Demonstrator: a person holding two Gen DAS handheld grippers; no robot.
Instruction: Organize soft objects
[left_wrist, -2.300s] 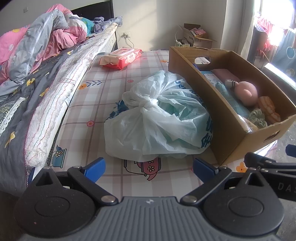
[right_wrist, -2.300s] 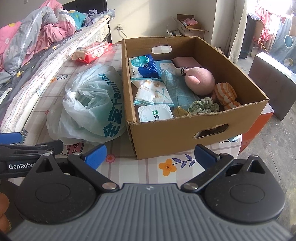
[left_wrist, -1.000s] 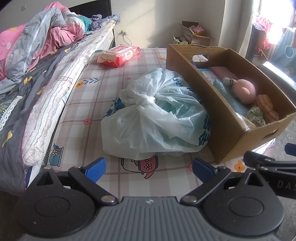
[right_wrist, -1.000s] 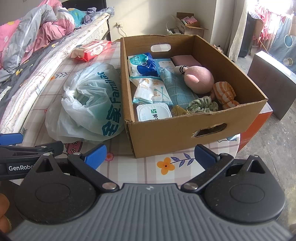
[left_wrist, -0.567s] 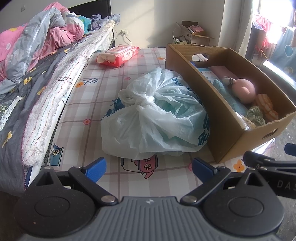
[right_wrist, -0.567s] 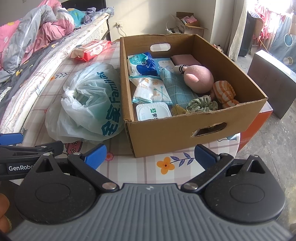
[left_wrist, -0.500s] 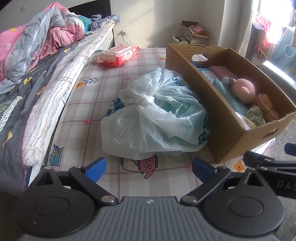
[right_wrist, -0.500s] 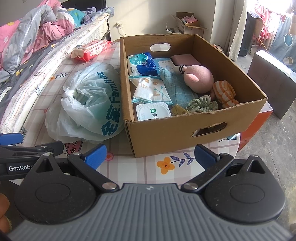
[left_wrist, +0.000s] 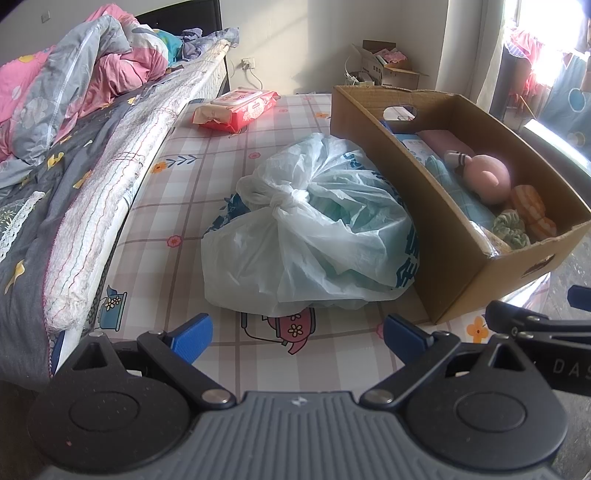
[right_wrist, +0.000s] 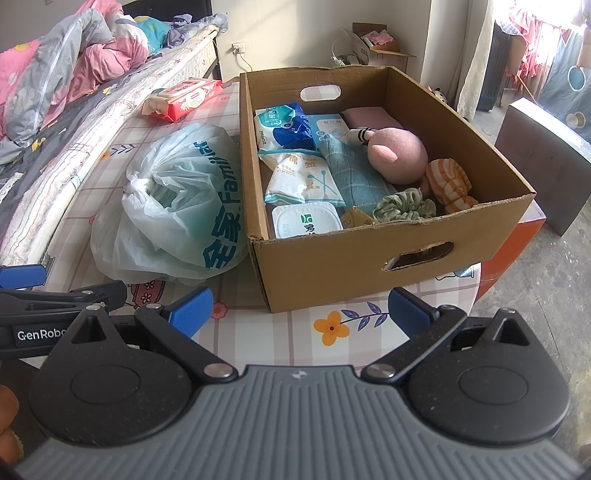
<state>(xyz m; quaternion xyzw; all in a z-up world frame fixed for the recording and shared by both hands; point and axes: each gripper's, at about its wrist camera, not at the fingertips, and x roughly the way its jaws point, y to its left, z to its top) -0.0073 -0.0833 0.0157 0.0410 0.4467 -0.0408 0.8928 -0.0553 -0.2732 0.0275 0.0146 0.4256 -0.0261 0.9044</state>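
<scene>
The left hand-held gripper (left_wrist: 297, 332), spread wide, faces a knotted plastic bag (left_wrist: 314, 236).

Bag (left_wrist: 314, 236) contents veiled by knotted plastic; box (left_wrist: 439, 229) near wall hides packets (left view).

Blue print reading "Family" with the characters "全家" runs along the knotted plastic bag (right_wrist: 177, 206), ahead of and to the left of the right gripper's fingers. White lettering "GenRobo", cut off at the frame edge, sits on the left gripper (right_wrist: 40, 334) beside them. In the left wrist view, "DAS", also cut off, shows on the right gripper (left_wrist: 569, 367).
</scene>
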